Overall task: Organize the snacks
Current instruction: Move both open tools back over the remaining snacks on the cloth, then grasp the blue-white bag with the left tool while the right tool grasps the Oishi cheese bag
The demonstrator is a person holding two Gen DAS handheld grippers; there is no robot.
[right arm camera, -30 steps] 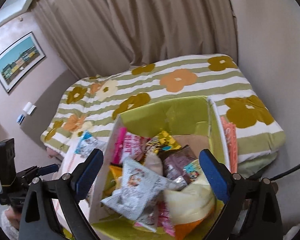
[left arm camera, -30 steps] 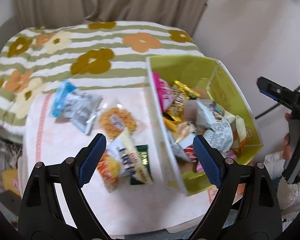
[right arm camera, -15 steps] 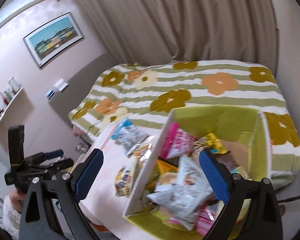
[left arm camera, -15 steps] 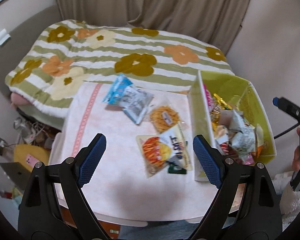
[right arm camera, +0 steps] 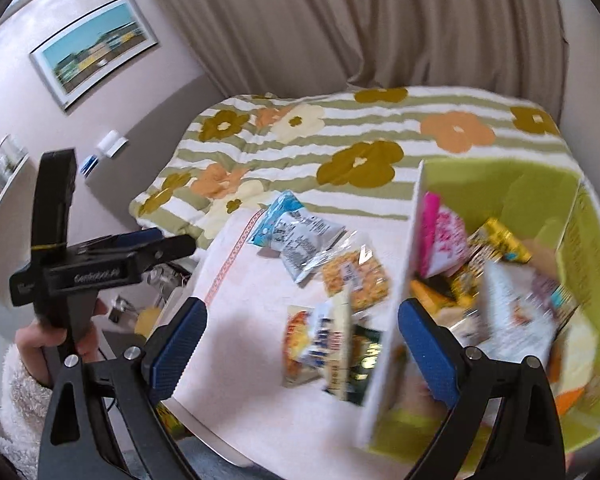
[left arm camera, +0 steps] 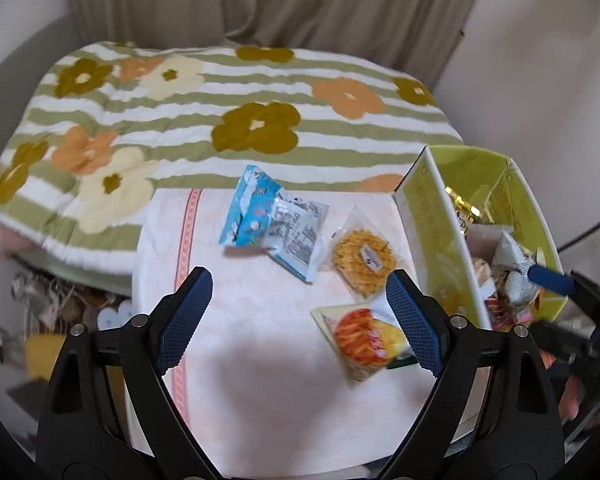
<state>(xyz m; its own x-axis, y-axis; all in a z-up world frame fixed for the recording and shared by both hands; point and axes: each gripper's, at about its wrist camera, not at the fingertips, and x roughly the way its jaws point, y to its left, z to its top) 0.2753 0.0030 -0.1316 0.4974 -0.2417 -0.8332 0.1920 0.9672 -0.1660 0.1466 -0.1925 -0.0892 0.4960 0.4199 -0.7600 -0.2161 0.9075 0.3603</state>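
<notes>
Four packets (left arm camera: 276, 226) lie loose on the desk (left arm camera: 236, 360) beside the bin (left arm camera: 432, 232), awaiting sorting; left tongs (left arm camera: 298, 322) and right tongs (right arm camera: 300, 344) gape, empty.

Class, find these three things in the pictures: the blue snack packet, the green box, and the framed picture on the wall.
blue snack packet (left arm camera: 249, 208), left wrist view, on its blue front face.
green box (left arm camera: 432, 224), left wrist view, on its outer side wall.
framed picture (right arm camera: 94, 50), right wrist view, on the middle of the print.

The left gripper (right arm camera: 172, 246) has small white letters on its side, maybe "GenRobot.AI". The words on the snack bags are too blurry.
</notes>
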